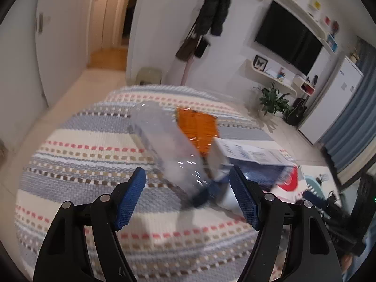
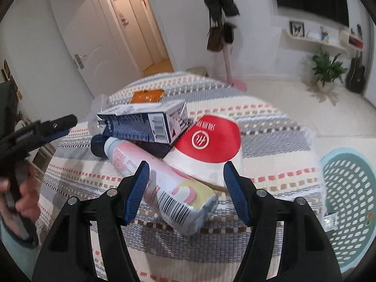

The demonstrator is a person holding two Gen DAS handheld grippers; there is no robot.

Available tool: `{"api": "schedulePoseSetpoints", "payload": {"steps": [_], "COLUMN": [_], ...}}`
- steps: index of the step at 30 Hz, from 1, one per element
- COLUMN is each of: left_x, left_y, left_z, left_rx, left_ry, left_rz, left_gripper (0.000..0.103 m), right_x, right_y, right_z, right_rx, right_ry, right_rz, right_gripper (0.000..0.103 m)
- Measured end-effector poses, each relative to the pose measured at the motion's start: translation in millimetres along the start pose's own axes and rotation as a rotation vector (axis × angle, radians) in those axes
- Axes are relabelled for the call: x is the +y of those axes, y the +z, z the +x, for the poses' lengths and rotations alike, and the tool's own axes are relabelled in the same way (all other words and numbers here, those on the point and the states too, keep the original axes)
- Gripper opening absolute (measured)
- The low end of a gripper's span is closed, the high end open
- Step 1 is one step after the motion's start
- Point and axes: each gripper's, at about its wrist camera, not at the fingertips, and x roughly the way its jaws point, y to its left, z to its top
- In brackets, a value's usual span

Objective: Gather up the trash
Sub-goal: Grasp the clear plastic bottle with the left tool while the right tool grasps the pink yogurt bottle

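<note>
Trash lies piled on a striped cloth-covered table [image 2: 270, 129]. A clear plastic bottle [image 1: 169, 145] with a dark cap lies between the open fingers of my left gripper [image 1: 186, 181], blurred. Behind it are an orange wrapper [image 1: 197, 127] and a blue-white carton [image 1: 249, 157]. My right gripper [image 2: 185, 176] is open over a pink-white bottle [image 2: 162, 183] with a barcode. Beyond lie the carton [image 2: 143, 122], a red-and-white paper bowl [image 2: 211, 145] and the orange wrapper [image 2: 146, 96]. The left gripper shows at the left of the right wrist view [image 2: 42, 129].
A light blue perforated basket [image 2: 350, 199] stands at the table's right edge. A coat rack [image 2: 223, 23], a potted plant [image 2: 329, 68], a guitar [image 2: 356, 75], wall shelves and a TV [image 1: 289, 37] stand beyond. A doorway [image 2: 138, 28] opens at the back left.
</note>
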Motion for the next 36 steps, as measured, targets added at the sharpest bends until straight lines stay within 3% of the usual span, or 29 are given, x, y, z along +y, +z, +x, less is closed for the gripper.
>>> {"api": "schedulePoseSetpoints", "payload": {"steps": [9, 12, 17, 26, 28, 29, 36], "left_x": [13, 10, 9, 27, 31, 33, 45], "left_y": [21, 23, 25, 16, 11, 10, -4], "left_z": [57, 73, 86, 72, 67, 65, 41], "left_rx": [0.097, 0.129, 0.148, 0.114, 0.107, 0.105, 0.079], "left_ry": [0.021, 0.055, 0.034, -0.002, -0.008, -0.01, -0.045], "left_rz": [-0.107, -0.109, -0.104, -0.06, -0.056, -0.055, -0.071], "left_gripper": [0.074, 0.073, 0.066, 0.058, 0.058, 0.058, 0.057], "right_x": [19, 34, 63, 83, 90, 93, 112], "right_y": [-19, -29, -35, -20, -20, -18, -26], "right_z": [-3, -8, -3, 49, 54, 55, 51], "right_rx": [0.107, 0.147, 0.186, 0.254, 0.251, 0.25, 0.228], "right_ry": [0.113, 0.177, 0.267, 0.225, 0.207, 0.19, 0.158], "right_rz": [-0.048, -0.07, -0.092, -0.03, -0.038, -0.053, -0.09], "right_gripper": [0.062, 0.062, 0.062, 0.062, 0.058, 0.046, 0.045]}}
